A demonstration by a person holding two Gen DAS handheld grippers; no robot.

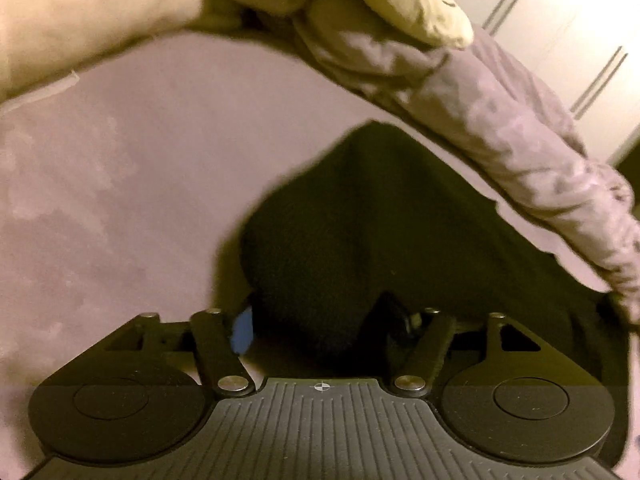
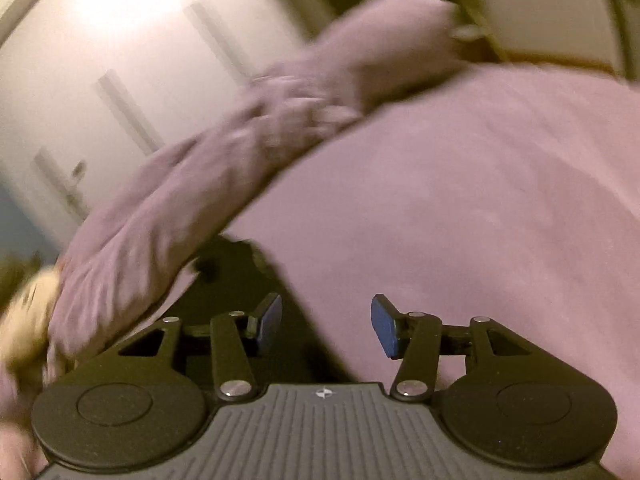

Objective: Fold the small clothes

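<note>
1. A bed (image 1: 120, 200) with a pale pink sheet fills most of both views; faint lighter blotches show on the sheet in the left wrist view.
2. A rumpled pink duvet (image 1: 520, 140) lies rolled along the bed's far edge, running as a long ridge across both views (image 2: 180, 200).
3. A cream pillow (image 1: 400, 0) rests on the duvet toward the bed's far corner; a second pale pillow (image 1: 80, 20) lies on the sheet beside it.
4. A black garment (image 1: 380, 220) lies on the sheet just inside the duvet ridge, bunched into a peaked heap, well away from the bed's open side.
5. The left gripper (image 1: 320, 328) has the garment heaped between and over its fingers; one blue pad (image 1: 243, 334) shows, the other is hidden, so its state cannot be told.
6. The right gripper (image 2: 326, 326) has its blue pads (image 2: 384, 326) apart, holding nothing, over the garment's edge (image 2: 224, 256) and sheet.
7. Beyond the bed stand white wardrobe doors (image 2: 120, 80) with long vertical handles; this view is blurred.
</note>
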